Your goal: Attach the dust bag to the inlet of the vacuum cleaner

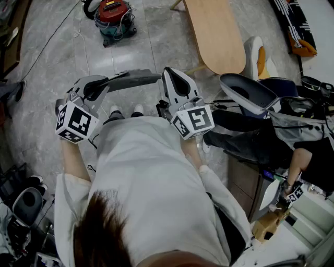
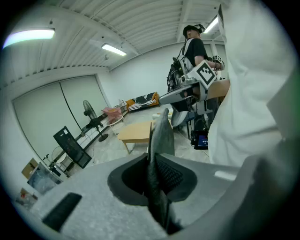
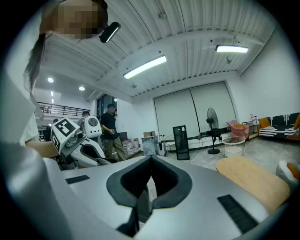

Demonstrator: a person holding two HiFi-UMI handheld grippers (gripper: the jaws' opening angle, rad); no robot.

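My left gripper (image 2: 152, 159) pinches a thin grey sheet (image 2: 163, 133), which I judge to be the dust bag, sticking out ahead of its jaws; my right gripper (image 3: 150, 161) is pressed together, empty. Nothing is attached yet: the vacuum cleaner (image 1: 115, 15) stands well ahead of both grippers, with open floor between and a wooden table (image 1: 216, 31) off to their right.

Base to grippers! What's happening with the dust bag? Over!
Left gripper shut on grey dust bag. Right gripper shut, empty. Red vacuum cleaner across the floor, bag not attached. Cable lying near it.
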